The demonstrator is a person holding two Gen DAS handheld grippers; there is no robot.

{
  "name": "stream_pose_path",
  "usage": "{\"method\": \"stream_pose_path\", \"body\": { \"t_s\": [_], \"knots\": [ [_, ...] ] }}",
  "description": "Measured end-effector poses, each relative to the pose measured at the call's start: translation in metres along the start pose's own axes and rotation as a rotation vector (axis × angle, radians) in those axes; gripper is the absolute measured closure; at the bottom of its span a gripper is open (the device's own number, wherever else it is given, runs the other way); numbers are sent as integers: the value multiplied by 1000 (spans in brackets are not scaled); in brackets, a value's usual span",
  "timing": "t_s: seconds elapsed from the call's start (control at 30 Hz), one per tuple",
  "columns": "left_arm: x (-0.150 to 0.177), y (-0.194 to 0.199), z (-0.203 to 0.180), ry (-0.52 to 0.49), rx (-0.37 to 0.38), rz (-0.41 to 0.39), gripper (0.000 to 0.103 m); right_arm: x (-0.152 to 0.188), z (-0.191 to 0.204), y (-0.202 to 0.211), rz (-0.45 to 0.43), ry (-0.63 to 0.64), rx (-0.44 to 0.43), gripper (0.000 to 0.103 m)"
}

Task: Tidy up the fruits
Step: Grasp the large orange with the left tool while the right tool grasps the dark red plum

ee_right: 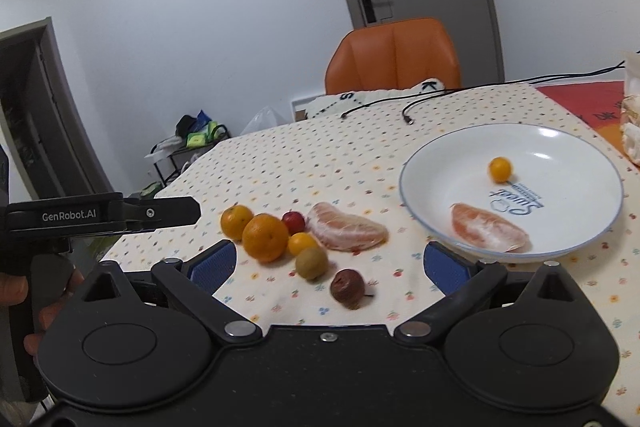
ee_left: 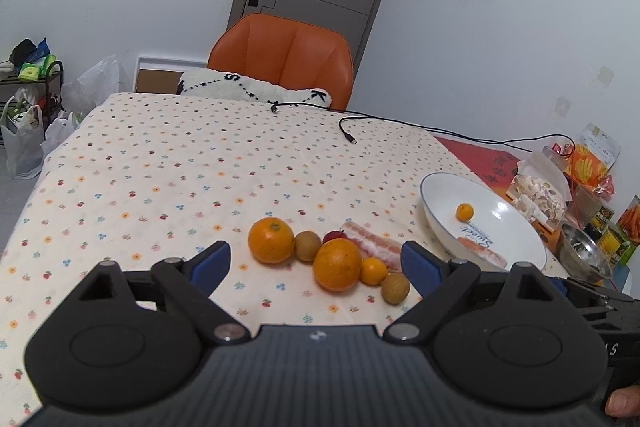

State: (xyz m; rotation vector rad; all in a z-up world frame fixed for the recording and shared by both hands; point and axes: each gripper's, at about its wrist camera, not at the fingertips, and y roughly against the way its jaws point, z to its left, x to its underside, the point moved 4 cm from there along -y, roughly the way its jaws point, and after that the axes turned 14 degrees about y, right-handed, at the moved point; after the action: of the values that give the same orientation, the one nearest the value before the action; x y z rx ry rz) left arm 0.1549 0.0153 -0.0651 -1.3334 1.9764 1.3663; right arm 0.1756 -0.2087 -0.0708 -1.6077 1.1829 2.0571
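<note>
A cluster of fruit lies on the flowered tablecloth: two oranges [ee_left: 271, 239] [ee_left: 337, 264], a small kumquat [ee_left: 373, 270], two brownish-green round fruits [ee_left: 307, 245] [ee_left: 395, 288], a red one [ee_left: 335, 236] and a peeled pomelo segment [ee_right: 347, 227]. A dark wrinkled fruit [ee_right: 347, 287] lies nearest my right gripper. The white plate [ee_right: 568, 143] holds a kumquat [ee_right: 499, 169] and another pomelo segment [ee_right: 488, 227]. My left gripper [ee_left: 316, 261] is open, hovering just before the cluster. My right gripper [ee_right: 330, 261] is open too, empty, above the table near the dark fruit.
An orange chair [ee_left: 282, 61] with a white cushion stands at the far table edge. Black cables [ee_left: 348, 131] cross the far side. Snack packets and a steel bowl [ee_left: 586, 255] crowd the right of the plate. The left gripper's body [ee_right: 100, 215] shows at the right view's left.
</note>
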Motion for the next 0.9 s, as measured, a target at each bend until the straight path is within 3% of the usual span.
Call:
{"method": "stream_pose_path", "body": {
  "t_s": [0.27, 0.5, 0.7, 0.9],
  "knots": [
    [4, -4, 3, -16, 7, 8, 17, 7, 2, -13, 50, -18, -10, 24],
    [10, -16, 1, -20, 26, 42, 36, 12, -3, -22, 83, -40, -10, 44],
    [14, -31, -3, -26, 39, 71, 46, 17, -6, -34, 119, -55, -20, 60],
    [17, -45, -4, -25, 43, 95, 49, 18, -7, -40, 125, -47, -22, 62]
  ]
}}
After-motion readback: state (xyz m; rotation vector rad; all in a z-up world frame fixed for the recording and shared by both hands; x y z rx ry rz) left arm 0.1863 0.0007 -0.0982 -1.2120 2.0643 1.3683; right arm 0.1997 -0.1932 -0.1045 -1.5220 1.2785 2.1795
